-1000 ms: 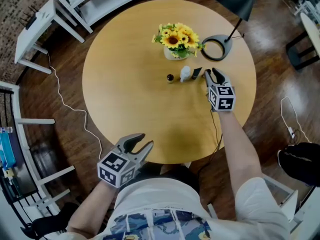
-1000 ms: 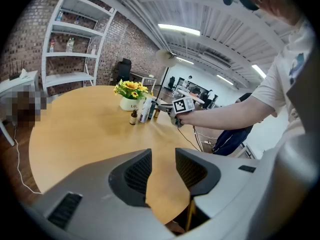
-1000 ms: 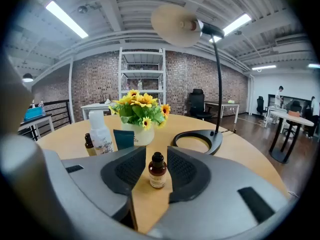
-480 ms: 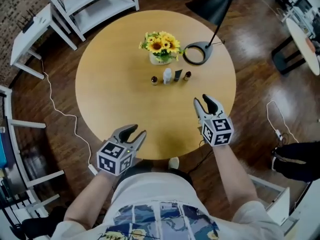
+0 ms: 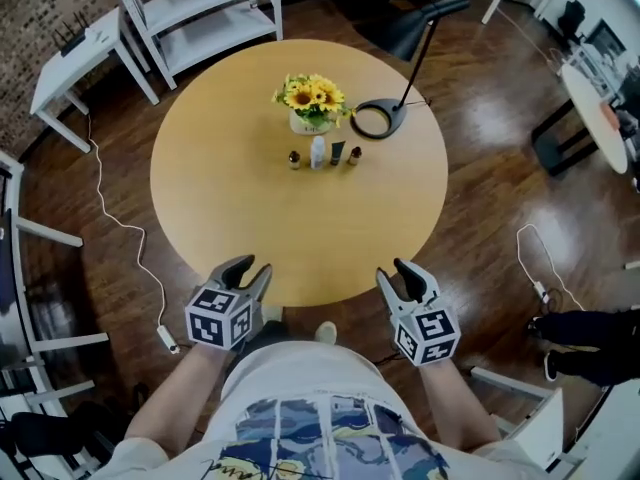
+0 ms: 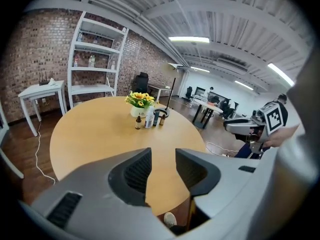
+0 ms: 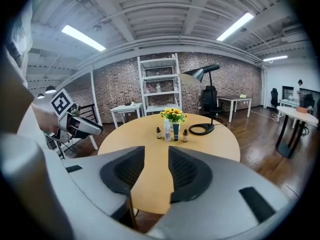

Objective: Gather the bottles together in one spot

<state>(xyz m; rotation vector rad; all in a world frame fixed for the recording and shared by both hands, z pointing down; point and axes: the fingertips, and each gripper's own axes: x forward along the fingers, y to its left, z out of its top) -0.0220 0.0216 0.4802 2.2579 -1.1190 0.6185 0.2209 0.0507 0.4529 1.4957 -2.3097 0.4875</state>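
**A:** Where are the bottles?

**B:** We see four in a short row on the round light wooden table (image 5: 230, 208). They are far from us, just in front of the white pot of yellow sunflowers (image 5: 311, 103). From the left there is a small brown bottle (image 5: 294, 159), a tall white bottle (image 5: 318, 152), a dark tube-shaped bottle (image 5: 338, 153) and a second small brown bottle (image 5: 354, 156).

**A:** Do they touch?

**B:** We can't tell. They stand very close, but they look tiny from here, and we can't read their labels.

**A:** What about our tongs?

**B:** Both hang at the near edge of the table, well apart from the bottles. The left tongs (image 5: 248, 270) are released, with a gap between the jaws and nothing in it. The right tongs (image 5: 394, 273) have just been opening a little, and nothing is between them either. We only see the table through the gap.

**A:** Is anything cut off?

**B:** Yes. The white shelf rack (image 5: 200, 3) behind the table runs off the top of the head view. The black lamp with a ring-shaped foot (image 5: 380, 118) stands beside the flowers. Our own body fills the bottom and hides the floor there.
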